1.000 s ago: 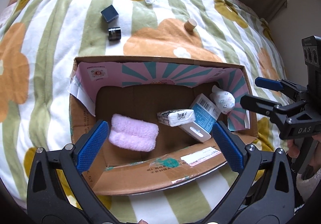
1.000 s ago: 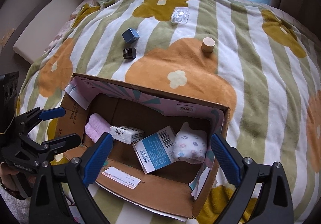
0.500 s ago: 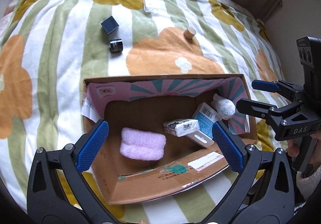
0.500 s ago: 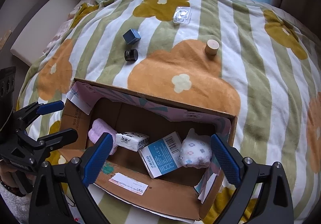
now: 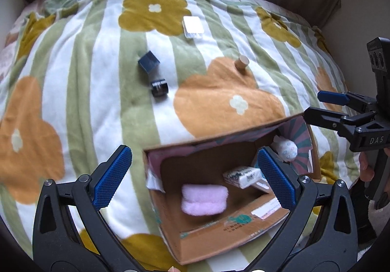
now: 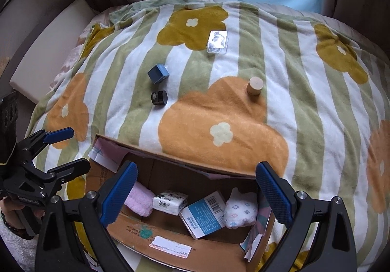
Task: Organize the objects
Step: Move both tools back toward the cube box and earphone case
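In the left wrist view, the left gripper [image 5: 193, 174] hangs with its fingers [image 5: 112, 177] spread wide and holding nothing, low in the frame over the near left corner of the cardboard box [image 5: 219, 235]. The likely step is fetching one of the loose things from the bed [image 5: 80, 91], and the closest candidates are the black jar [image 5: 160, 88] and the blue cube [image 5: 148, 62], just beside each other above centre. To do it well, the fingers should go over the box wall and straddle the jar across its round sides, pressing little into the soft blanket, so it does not roll. Farther up lie a wooden cylinder [image 5: 241, 63], standing upright at centre right, and a clear plastic case [image 5: 193, 27] lying flat near the top. Inside the box a pink towel [image 5: 204, 199] lies at the lower centre, a tissue pack [image 5: 242, 175] to its right, and a flowered white pouch [image 5: 287, 150] in the far right corner. The right gripper [image 5: 316, 107] shows at the right edge, empty and parted. In the right wrist view that gripper [image 6: 196, 194] is wide open over the box, above the towel, tissue pack, a blue-and-white carton [image 6: 204, 214] leaning on its side and the pouch. The jar [image 6: 159, 98] is small, dark and glossy; the cube [image 6: 158, 73] is matte and sharp-edged.
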### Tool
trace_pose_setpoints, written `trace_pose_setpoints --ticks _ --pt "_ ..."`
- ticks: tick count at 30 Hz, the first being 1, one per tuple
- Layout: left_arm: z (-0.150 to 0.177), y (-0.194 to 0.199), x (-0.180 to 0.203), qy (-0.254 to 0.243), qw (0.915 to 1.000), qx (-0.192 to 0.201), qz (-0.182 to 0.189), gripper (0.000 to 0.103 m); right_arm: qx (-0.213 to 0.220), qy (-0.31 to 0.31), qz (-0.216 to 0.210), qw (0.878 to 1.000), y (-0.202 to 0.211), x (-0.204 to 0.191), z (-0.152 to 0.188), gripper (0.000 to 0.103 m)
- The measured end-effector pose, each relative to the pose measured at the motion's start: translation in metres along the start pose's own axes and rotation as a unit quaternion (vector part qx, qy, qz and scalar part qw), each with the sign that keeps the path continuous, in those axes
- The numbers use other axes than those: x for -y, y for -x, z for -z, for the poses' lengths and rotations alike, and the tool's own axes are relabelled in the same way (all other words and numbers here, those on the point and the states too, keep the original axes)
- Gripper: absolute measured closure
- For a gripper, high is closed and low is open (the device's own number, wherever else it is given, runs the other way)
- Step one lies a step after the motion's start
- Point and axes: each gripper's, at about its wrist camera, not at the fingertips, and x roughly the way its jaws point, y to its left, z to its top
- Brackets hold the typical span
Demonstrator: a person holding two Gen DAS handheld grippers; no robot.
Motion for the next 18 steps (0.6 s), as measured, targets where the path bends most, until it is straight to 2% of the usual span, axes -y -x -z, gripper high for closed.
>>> trace_pose_setpoints --ticks 6,10,18 --pt "-0.041 -0.007 -0.02 -0.031 0.9985 0.023 -0.038 0.0 0.037 -0.003 0.016 0.999 0.001 0.001 -0.031 0.006" --pt "-0.07 -0.022 -0.032 -0.053 0.9974 0.027 -0.041 0.0 0.049 0.001 0.017 0.999 -0.007 0.003 -0.058 0.006" --pt "-0.117 -0.08 -0.053 -0.105 0.9928 0.028 -0.051 0.0 0.064 0.004 0.034 0.997 -0.053 0.011 -0.122 0.006"
